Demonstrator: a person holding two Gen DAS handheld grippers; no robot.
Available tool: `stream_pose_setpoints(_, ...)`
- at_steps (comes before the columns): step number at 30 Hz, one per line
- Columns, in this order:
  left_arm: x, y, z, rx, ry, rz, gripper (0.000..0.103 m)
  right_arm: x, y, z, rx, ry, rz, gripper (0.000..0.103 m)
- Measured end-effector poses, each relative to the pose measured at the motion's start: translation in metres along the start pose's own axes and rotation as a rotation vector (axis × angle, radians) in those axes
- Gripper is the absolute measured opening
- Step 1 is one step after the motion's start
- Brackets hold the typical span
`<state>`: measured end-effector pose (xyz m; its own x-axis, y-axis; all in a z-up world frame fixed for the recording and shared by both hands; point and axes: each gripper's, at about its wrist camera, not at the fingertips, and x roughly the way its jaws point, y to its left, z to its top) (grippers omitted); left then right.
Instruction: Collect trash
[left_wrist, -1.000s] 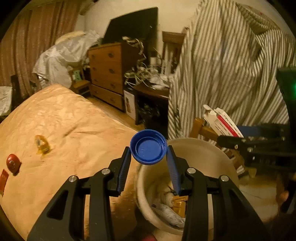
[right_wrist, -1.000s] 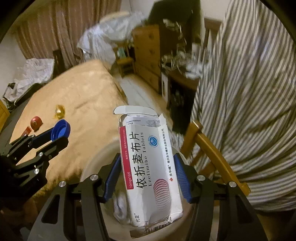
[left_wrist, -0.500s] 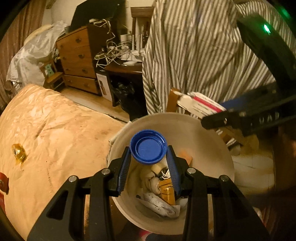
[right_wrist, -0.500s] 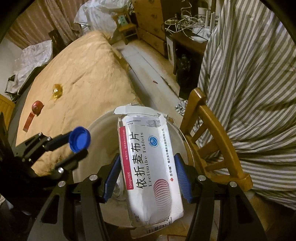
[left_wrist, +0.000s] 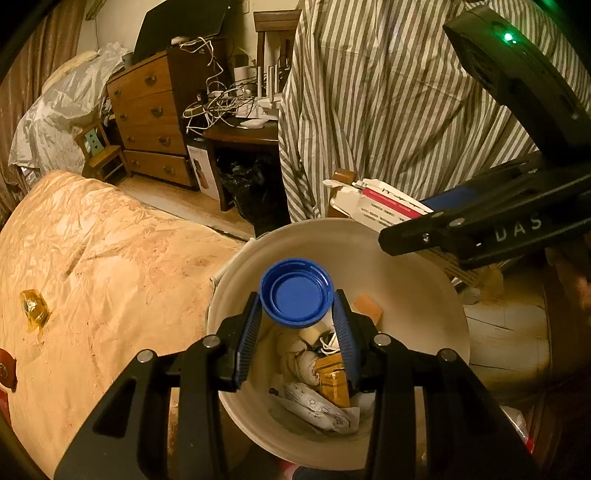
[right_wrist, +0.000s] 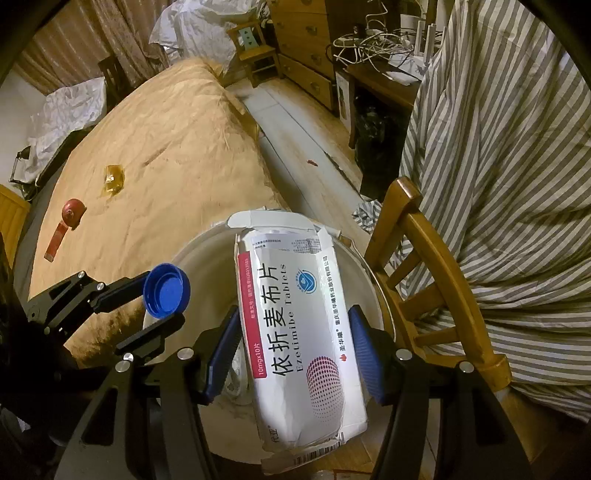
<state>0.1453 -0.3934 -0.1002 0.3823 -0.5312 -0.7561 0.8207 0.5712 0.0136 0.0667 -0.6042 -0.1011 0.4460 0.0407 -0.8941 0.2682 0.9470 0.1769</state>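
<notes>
My left gripper (left_wrist: 296, 295) is shut on a blue bottle cap (left_wrist: 295, 291), open side toward the camera, and hangs over the mouth of a cream waste bin (left_wrist: 406, 273). Crumpled paper and small cartons lie in the bin. My right gripper (right_wrist: 294, 310) is shut on a white tablet box (right_wrist: 295, 332) with a torn-open top, above the same bin (right_wrist: 207, 266). The right wrist view shows the cap (right_wrist: 166, 290) at the left, in the left gripper (right_wrist: 164, 301). In the left wrist view the box (left_wrist: 373, 205) and right gripper (left_wrist: 402, 221) reach in from the right.
The bin stands between a bed (right_wrist: 166, 147) with a tan cover and a wooden chair (right_wrist: 424, 258) draped with striped cloth (right_wrist: 498, 166). A yellow wrapper (right_wrist: 113, 179) and a red piece (right_wrist: 72, 212) lie on the bed. A dresser (left_wrist: 147, 118) and a cable-strewn side table (left_wrist: 240, 125) stand behind.
Both grippers tipped downward and came over the bin. The cap moved from the bed's edge to above the bin's mouth. The box sank toward it. Both grips are unchanged.
</notes>
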Motion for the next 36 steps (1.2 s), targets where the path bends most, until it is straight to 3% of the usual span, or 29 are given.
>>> stream_pose_setpoints(3,0.000,0.001,0.000,-0.003,-0.002,0.009,0.041,-0.001,0.000,0.000,0.003,-0.003,-0.001,0.063)
stream_pose_setpoints(5,-0.001,0.002,0.000,-0.004,-0.009,0.030,0.066,-0.002,-0.001,0.002,0.015,-0.012,0.012,0.066)
stream_pose_setpoints(6,-0.002,0.003,0.001,-0.006,-0.020,0.041,0.068,-0.003,-0.002,0.004,0.021,-0.019,0.023,0.066)
stream_pose_setpoints(22,-0.003,0.009,-0.004,-0.020,-0.012,0.036,0.069,-0.009,0.003,0.001,0.032,-0.054,0.072,0.067)
stream_pose_setpoints(26,-0.007,0.012,-0.006,-0.038,-0.018,0.038,0.075,-0.021,0.006,-0.008,0.031,-0.094,0.097,0.072)
stream_pose_setpoints(30,-0.020,0.013,-0.014,-0.051,-0.044,0.039,0.083,-0.039,0.008,-0.029,0.019,-0.177,0.091,0.078)
stream_pose_setpoints(34,-0.036,0.019,-0.025,-0.081,-0.074,0.057,0.096,-0.068,0.022,-0.066,-0.021,-0.305,0.035,0.086)
stream_pose_setpoints(36,-0.045,0.022,-0.030,-0.099,-0.091,0.062,0.097,-0.081,0.029,-0.083,-0.037,-0.365,-0.003,0.088)
